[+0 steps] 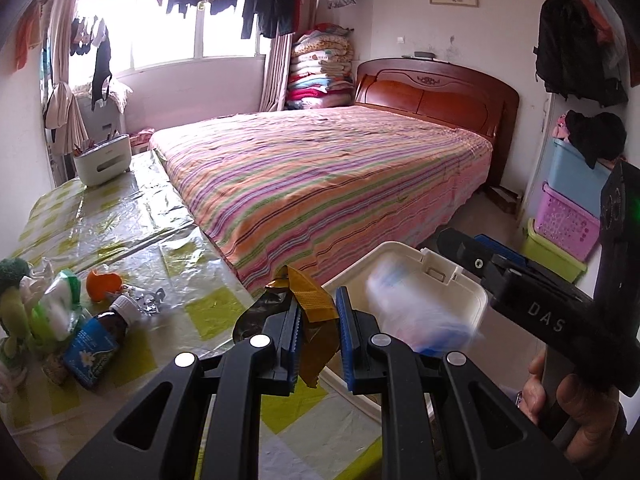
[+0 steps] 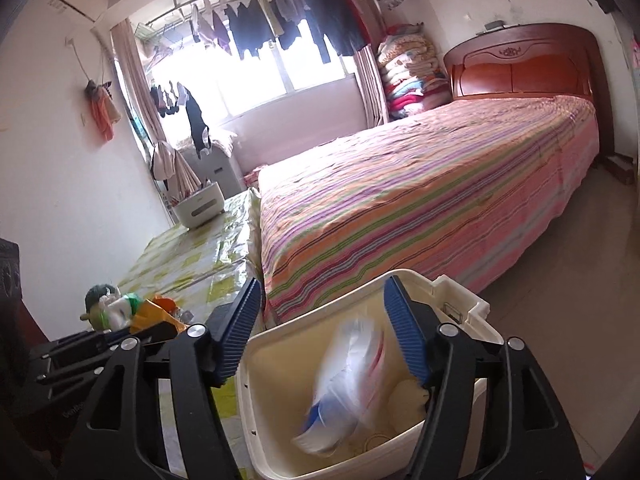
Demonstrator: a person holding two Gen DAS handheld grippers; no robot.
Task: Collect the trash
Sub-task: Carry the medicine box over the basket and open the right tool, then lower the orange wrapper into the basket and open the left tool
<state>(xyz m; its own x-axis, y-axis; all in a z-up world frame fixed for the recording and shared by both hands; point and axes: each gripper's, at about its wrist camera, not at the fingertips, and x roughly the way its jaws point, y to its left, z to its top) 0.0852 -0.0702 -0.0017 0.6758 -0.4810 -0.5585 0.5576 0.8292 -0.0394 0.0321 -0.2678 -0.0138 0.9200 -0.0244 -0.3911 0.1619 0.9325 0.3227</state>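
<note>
Your left gripper clenched on a gold wrapper; right gripper released above the bin, blurred plastic packet below.

The table has a shiny checked cover; on it stand a white caddy, a brown bottle and wrappers.

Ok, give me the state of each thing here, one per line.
Left gripper: shut on the gold wrapper.
Right gripper: jaws open, nothing between the pads.
Plastic bag: blurred, dropping into the bin.
Bin: lid open.
Brown bottle: capped, lying tilted on the table.
</note>
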